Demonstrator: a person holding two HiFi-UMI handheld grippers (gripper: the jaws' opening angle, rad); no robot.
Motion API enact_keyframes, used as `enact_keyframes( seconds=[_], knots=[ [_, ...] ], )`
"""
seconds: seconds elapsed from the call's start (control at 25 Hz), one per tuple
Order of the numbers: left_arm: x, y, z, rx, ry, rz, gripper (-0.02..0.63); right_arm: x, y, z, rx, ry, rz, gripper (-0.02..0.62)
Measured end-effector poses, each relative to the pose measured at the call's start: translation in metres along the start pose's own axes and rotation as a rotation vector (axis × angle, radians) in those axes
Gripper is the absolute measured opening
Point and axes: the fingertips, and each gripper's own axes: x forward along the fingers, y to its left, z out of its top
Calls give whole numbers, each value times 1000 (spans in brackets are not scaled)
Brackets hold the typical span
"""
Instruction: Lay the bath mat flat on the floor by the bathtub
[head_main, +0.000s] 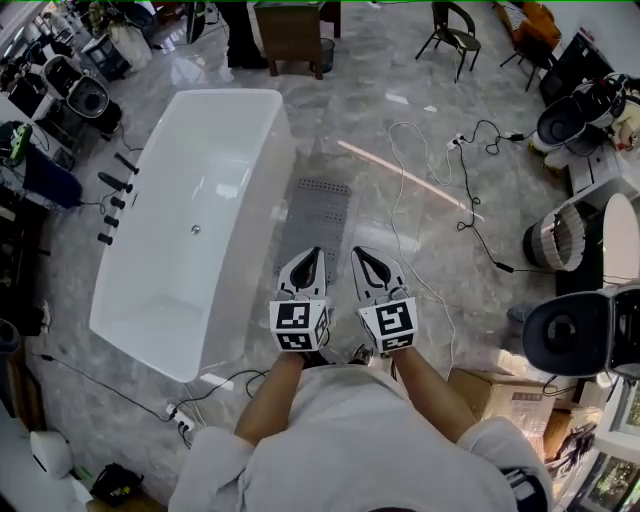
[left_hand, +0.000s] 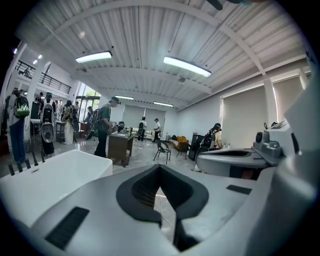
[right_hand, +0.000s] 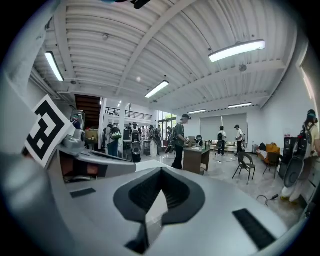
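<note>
Bath mat (head_main: 318, 213) lies seemingly flat by bathtub (head_main: 200, 225), beyond left gripper (head_main: 315, 256) and right gripper (head_main: 359, 256), jaws together.

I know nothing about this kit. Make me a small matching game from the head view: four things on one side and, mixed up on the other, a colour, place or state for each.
Things
1. tub
2. mat
3. left gripper
4. box

Descriptions
A. grey, lying flat
B. jaws shut, nothing held
C. brown, at the lower right of the head view
D. white, with a drain in its bottom

Pairs: 1-D, 2-A, 3-B, 4-C
</note>
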Motion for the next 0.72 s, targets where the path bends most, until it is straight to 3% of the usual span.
enact_keyframes(
  seconds=[0.72],
  knots=[
    [-23, 17, 34, 65, -81, 10, 11, 4, 14, 36, 5, -69, -35, 6]
  ],
)
